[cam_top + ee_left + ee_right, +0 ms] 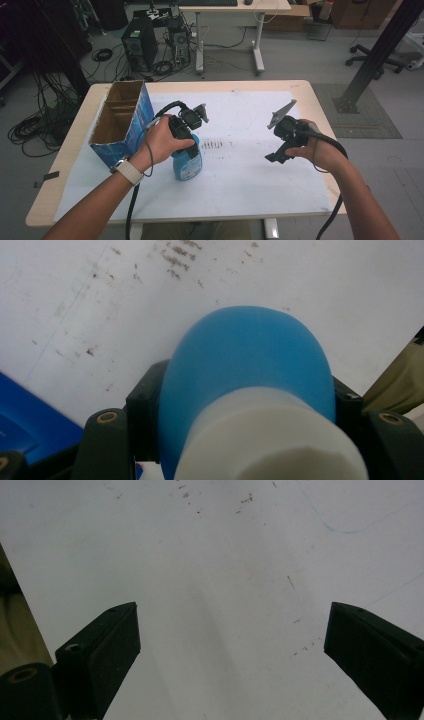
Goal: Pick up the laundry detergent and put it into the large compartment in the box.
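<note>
Two hand-held grippers: left hand-held gripper (192, 134) pinching blue bottle (187, 162) upright at frame centre-left on bench (250, 175), beside cardboard box (120, 122); right hand-held gripper (276, 150) spread wide, empty, centre-right.

**Plastic, Paper and Card**

We see a smooth blue plastic bottle (250, 355) with a matt white cap (270, 440). The white sheet (250, 165) looks like scuffed matt paper. The box (120, 125) shows raw brown cardboard inside, perhaps glossy blue outside.

Blue bottle (187, 165), white neck, upright on paper
</note>
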### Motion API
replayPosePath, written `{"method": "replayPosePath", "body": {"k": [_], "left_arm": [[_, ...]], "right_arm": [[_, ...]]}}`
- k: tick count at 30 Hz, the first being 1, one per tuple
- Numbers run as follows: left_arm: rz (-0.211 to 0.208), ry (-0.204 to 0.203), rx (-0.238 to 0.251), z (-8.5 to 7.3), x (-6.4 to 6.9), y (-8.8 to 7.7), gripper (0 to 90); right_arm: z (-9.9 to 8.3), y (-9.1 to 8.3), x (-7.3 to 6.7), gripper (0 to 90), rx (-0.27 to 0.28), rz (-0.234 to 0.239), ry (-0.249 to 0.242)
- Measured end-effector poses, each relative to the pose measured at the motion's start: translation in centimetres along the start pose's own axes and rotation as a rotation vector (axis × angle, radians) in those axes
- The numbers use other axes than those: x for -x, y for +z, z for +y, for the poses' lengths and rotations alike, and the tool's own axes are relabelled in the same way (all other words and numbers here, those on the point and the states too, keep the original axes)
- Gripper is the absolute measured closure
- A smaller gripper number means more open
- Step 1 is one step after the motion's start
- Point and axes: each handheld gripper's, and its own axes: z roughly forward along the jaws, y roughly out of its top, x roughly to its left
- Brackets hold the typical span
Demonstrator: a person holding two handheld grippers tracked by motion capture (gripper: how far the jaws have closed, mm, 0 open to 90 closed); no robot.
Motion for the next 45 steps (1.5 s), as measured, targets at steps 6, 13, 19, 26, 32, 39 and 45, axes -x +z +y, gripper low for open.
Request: {"method": "replayPosePath", "body": {"k": [6, 13, 19, 26, 32, 39, 45], "left_arm": [[-0.003, -0.011, 0.003, 0.0, 0.0, -0.4, 36.9], [0.008, -0.030, 0.009, 0.0, 0.0, -1.2, 36.9], [0.015, -0.041, 0.016, 0.0, 0.0, -1.9, 36.9], [0.027, -0.049, 0.023, 0.0, 0.0, -2.5, 36.9], [0.030, -0.064, 0.028, 0.0, -0.1, -3.1, 36.9], [0.044, -0.086, 0.044, 0.0, -0.3, -4.1, 36.9], [0.048, -0.101, 0.054, 0.0, -0.4, -4.7, 36.9]], "right_arm": [[0.0, 0.0, 0.0, 7.9, 0.001, 0.000, -0.002], [0.1, -0.2, -0.1, 7.9, 0.004, -0.004, -0.005], [0.1, -0.2, -0.1, 8.0, 0.009, -0.004, -0.006], [0.0, -0.4, -0.1, 8.0, 0.010, -0.008, -0.005], [0.0, -0.4, -0.2, 7.9, 0.013, -0.007, -0.006], [0.1, -0.5, -0.2, 8.0, 0.020, -0.007, -0.008], [0.2, -0.4, -0.1, 8.0, 0.018, -0.007, -0.012]]}}
